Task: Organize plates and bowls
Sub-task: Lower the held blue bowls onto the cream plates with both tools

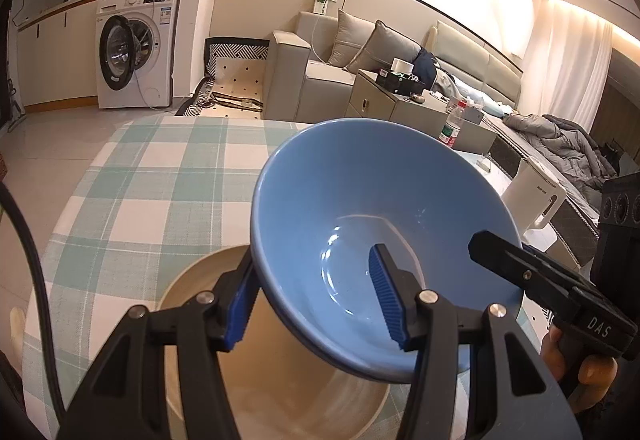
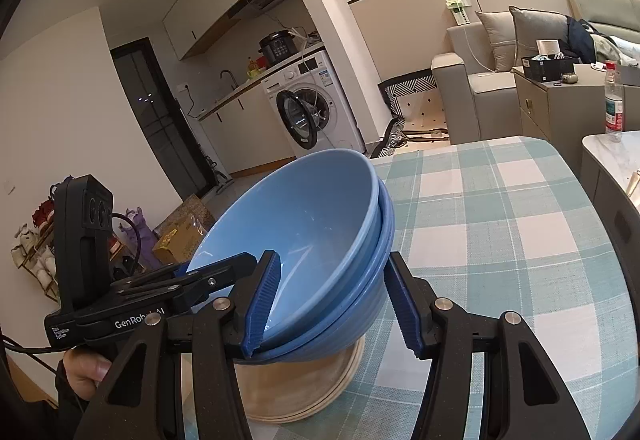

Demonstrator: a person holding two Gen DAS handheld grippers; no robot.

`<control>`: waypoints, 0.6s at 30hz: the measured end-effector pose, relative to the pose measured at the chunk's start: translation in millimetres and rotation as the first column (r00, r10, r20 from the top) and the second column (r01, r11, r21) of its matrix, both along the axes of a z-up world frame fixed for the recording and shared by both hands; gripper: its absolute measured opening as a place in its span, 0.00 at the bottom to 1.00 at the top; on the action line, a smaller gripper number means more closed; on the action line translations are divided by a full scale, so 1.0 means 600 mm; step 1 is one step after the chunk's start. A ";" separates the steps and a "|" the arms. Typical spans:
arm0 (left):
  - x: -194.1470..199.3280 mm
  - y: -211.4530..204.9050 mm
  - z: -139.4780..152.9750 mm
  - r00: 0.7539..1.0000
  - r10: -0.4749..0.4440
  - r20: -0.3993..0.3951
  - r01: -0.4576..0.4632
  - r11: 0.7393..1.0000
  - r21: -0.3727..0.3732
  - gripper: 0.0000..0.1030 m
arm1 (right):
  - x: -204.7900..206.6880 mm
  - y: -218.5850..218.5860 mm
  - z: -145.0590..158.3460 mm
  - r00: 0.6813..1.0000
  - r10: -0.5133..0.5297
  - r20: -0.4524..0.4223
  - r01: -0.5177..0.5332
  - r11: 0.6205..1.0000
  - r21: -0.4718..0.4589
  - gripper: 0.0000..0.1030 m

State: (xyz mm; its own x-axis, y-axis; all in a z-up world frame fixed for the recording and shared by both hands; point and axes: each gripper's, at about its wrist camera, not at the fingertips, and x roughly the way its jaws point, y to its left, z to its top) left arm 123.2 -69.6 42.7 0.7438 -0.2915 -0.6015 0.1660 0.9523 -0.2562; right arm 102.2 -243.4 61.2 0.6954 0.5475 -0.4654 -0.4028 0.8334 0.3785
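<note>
Left wrist view: checked tabletop (image 1: 160, 167) bare toward far edge, floor beyond. Blue bowl stack (image 1: 380, 240) tilted above beige bowl (image 1: 280, 380). Left gripper (image 1: 316, 304) fingers spread, straddling stack's near rim, not pinching. Right gripper (image 1: 532, 276) enters from right at rim.

Right wrist view: tabletop (image 2: 500, 232) bare to right. Right gripper (image 2: 332, 304) fingers apart, rim (image 2: 376, 215) between them; left gripper (image 2: 200, 280) at stack's left.

Left claw (image 1: 320, 296) and right claw (image 2: 332, 304) both spread, fingers straddling a rim
</note>
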 end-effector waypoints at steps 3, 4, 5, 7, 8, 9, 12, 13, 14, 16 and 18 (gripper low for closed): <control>-0.005 0.010 -0.003 1.000 0.012 0.001 -0.012 1.000 -0.001 0.52 | -0.002 0.010 -0.002 1.000 0.011 0.004 -0.011 1.000 -0.005 0.53; -0.006 0.013 -0.004 1.000 0.016 0.001 -0.016 1.000 -0.002 0.52 | 0.000 0.012 -0.002 1.000 0.013 0.003 -0.013 1.000 -0.006 0.53; -0.007 0.016 -0.005 1.000 0.020 0.001 -0.020 1.000 0.000 0.52 | 0.000 0.016 -0.004 1.000 0.018 0.001 -0.018 1.000 -0.008 0.53; -0.011 0.021 -0.004 1.000 0.026 0.005 -0.026 1.000 0.006 0.52 | 0.000 0.021 -0.005 1.000 0.024 0.003 -0.024 1.000 -0.009 0.53; -0.012 0.023 -0.005 1.000 0.029 0.007 -0.029 1.000 0.008 0.52 | 0.000 0.024 -0.006 1.000 0.026 0.004 -0.026 1.000 -0.007 0.53; -0.014 0.025 -0.005 0.999 0.033 0.009 -0.033 0.999 0.010 0.52 | 0.001 0.024 -0.007 1.000 0.028 0.004 -0.028 1.000 -0.004 0.53; -0.016 0.032 -0.008 0.999 0.044 0.009 -0.044 0.999 0.016 0.52 | 0.003 0.030 -0.013 0.999 0.034 0.003 -0.034 0.999 0.009 0.53; -0.016 0.034 -0.010 0.999 0.049 0.008 -0.049 0.999 0.020 0.52 | 0.005 0.033 -0.017 0.999 0.037 -0.001 -0.037 0.999 0.012 0.53; -0.016 0.037 -0.011 0.999 0.051 0.008 -0.051 0.998 0.022 0.52 | 0.006 0.035 -0.019 0.999 0.039 -0.002 -0.039 0.999 0.012 0.53; -0.015 0.042 -0.015 0.999 0.055 0.000 -0.055 0.998 0.020 0.52 | 0.008 0.039 -0.023 0.999 0.042 -0.007 -0.042 0.999 0.009 0.53; -0.015 0.048 -0.017 0.998 0.063 0.001 -0.064 0.998 0.014 0.52 | 0.012 0.042 -0.028 0.999 0.046 -0.017 -0.046 0.999 0.015 0.53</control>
